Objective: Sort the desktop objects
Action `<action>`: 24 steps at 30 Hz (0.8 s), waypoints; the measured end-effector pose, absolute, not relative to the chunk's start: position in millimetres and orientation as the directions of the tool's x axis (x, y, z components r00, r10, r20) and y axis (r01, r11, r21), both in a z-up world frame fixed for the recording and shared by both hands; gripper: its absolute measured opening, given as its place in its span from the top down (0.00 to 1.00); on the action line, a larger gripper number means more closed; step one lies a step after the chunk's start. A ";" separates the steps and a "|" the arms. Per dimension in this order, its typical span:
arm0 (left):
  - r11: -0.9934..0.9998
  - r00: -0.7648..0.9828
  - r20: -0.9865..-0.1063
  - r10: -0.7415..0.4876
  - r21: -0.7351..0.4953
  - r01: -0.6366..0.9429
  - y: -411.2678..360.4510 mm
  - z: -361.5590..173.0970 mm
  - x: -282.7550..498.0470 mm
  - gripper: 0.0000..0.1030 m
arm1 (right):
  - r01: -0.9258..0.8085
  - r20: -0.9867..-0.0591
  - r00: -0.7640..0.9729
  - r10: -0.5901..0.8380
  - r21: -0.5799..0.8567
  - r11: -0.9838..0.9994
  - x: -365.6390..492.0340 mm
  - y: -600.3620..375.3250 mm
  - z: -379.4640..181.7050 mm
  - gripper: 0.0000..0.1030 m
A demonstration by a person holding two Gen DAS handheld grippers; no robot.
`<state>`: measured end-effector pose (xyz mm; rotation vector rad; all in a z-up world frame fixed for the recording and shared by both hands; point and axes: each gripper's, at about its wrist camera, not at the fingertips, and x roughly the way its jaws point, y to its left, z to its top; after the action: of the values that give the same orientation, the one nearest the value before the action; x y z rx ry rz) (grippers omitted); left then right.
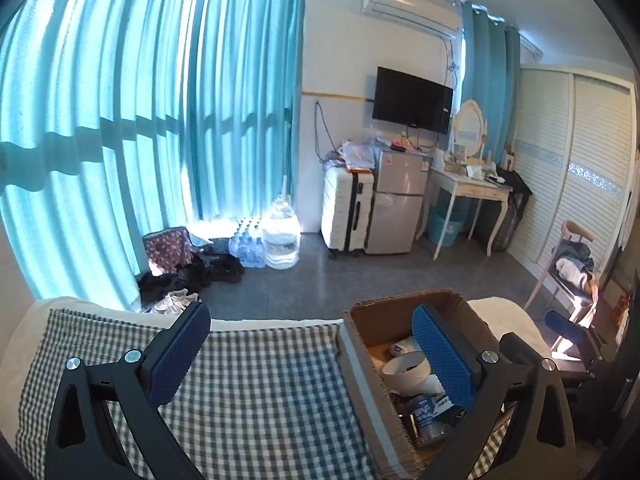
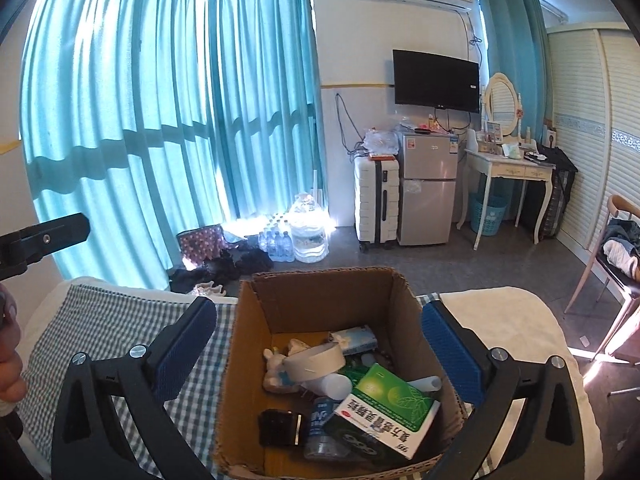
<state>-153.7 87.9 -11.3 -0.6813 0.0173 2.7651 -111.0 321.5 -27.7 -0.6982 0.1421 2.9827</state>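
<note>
Right gripper [image 2: 318,356]: jaws spread full wide, holding nothing, straddling the cardboard box [image 2: 320,292] from above, pads outside both side walls and not touching them. Box sits on the checked cloth [image 2: 100,320], packed: green medicine carton [image 2: 384,408] on top, tape roll [image 2: 314,362], small black case [image 2: 280,427], blue-labelled bottle [image 2: 320,420] partly buried; lower items too jumbled to name.

Left gripper [image 1: 310,354]: jaws likewise full wide and empty, one pad over bare cloth, the other over the box interior. Cloth left of the box lies open up to the bed's far edge; grey floor [image 1: 400,276] beyond. Box's near wall cut off at the bottom of both views.
</note>
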 end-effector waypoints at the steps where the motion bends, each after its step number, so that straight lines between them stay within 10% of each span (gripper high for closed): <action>1: -0.960 -0.851 -0.449 0.271 -0.057 -0.276 81.6 -10.4 -151.4 0.00 | -0.091 -0.446 -0.894 0.047 0.077 -0.993 -111.6 316.9 -26.2 0.00; 24: -0.996 -0.894 -0.440 0.084 -0.012 -0.088 -52.9 -50.2 -136.5 0.00 | 0.106 -0.440 -0.893 -0.097 0.004 -0.994 -115.6 170.9 -38.6 0.00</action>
<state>-136.5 -52.9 -50.2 -0.6905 0.0124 2.9740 -115.6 170.9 -38.6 -0.7334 -0.0323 3.1624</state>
